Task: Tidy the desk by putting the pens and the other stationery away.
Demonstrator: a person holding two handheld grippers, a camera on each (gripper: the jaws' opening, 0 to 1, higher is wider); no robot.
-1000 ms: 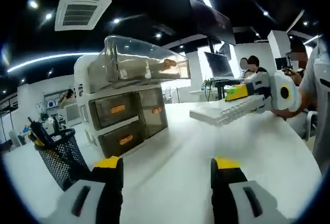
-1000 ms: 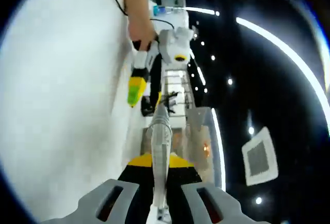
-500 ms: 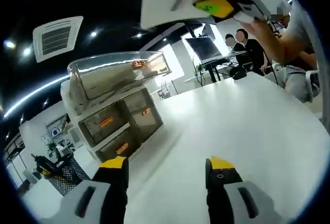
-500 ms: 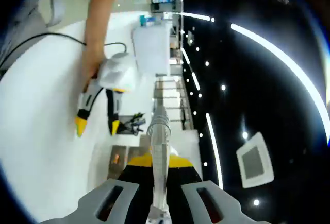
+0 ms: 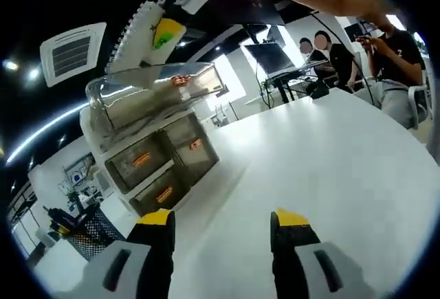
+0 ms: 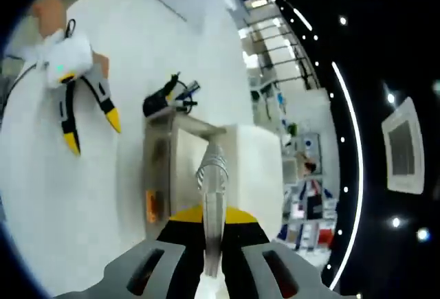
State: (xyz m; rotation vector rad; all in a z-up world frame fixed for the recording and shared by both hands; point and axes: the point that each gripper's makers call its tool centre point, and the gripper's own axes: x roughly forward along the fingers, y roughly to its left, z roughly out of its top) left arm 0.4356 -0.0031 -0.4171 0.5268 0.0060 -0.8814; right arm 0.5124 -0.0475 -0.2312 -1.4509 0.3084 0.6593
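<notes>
My right gripper (image 6: 212,215) is shut on a white spiral-bound notebook (image 6: 212,175), seen edge-on between its jaws. It hangs above a white drawer organiser (image 6: 206,154). In the left gripper view the right gripper (image 5: 165,36) holds the notebook (image 5: 137,34) tilted just over the organiser's clear lid (image 5: 155,89). The organiser (image 5: 161,161) has smoky drawers with orange labels. My left gripper (image 5: 221,227) is open with nothing between its fingers, low over the white desk (image 5: 330,168). That left gripper (image 6: 86,117) also appears, held by a hand, left of the organiser.
A black mesh pen holder (image 5: 79,234) with pens stands left of the organiser; it shows from above as the pen holder (image 6: 168,94). People sit at monitors (image 5: 275,58) beyond the desk's far edge. A cable (image 5: 323,34) hangs from the person's arm overhead.
The right gripper has carried the notebook from high on the right down and left, to just above the organiser's lid. My left gripper stays open, low over the desk.
</notes>
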